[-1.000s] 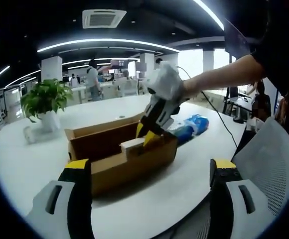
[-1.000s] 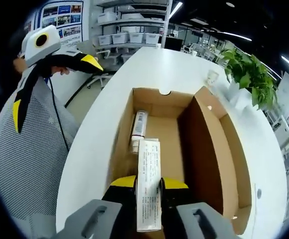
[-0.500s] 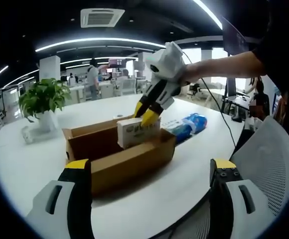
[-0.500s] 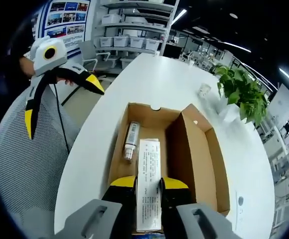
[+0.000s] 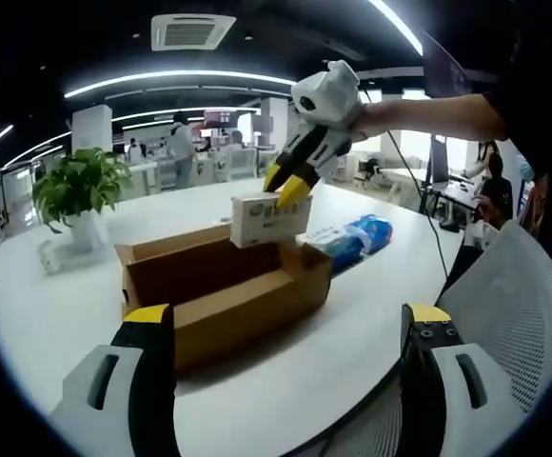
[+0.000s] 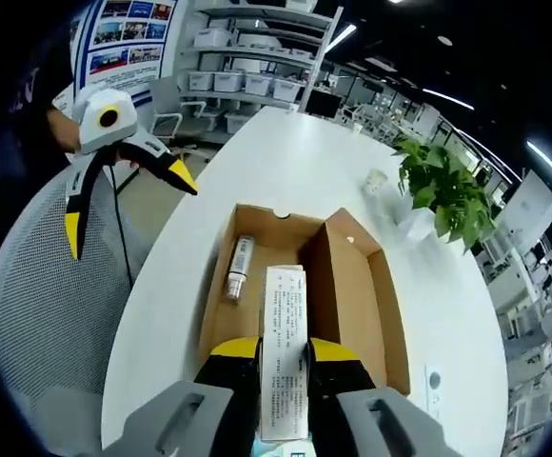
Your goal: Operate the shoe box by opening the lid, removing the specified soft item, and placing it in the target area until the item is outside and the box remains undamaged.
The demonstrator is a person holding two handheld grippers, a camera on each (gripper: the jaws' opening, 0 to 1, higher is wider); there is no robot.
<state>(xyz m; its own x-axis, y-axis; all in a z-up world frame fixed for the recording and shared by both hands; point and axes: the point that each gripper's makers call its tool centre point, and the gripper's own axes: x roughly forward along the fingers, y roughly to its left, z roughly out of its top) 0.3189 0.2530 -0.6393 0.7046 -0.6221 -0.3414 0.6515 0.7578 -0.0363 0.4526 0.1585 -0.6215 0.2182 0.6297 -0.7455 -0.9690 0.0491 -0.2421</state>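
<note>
Left gripper view: the left gripper (image 5: 281, 328) hangs at the near edge of the white worktop (image 5: 371, 314), its fingers (image 5: 150, 367) spread wide with nothing between them. The open cardboard shoe box (image 5: 224, 290) sits on the worktop ahead, its long axis running left to right across the view. The right gripper (image 5: 287, 183) enters from the upper right and holds a small white carton (image 5: 269, 217) in the air above the far right end of the box, clear of its walls; the carton's long axis lies roughly level, along the box's length. A blue-and-white packet (image 5: 357, 238) lies on the worktop just beyond the right end of the box. A potted plant (image 5: 74, 195) stands well off to the left.

Right gripper view: looking down, the right gripper's fingers (image 6: 233, 354) are closed on the carton, whose long axis points straight ahead along the fingers. Below it, the box's long axis runs away from the camera; its lid (image 6: 352, 295) stands up along the right side. A slim white tube (image 6: 236, 268) lies inside by the left wall, pointing lengthwise. The left gripper, fingers apart, shows at upper left above a mesh chair (image 6: 48, 314).
</note>
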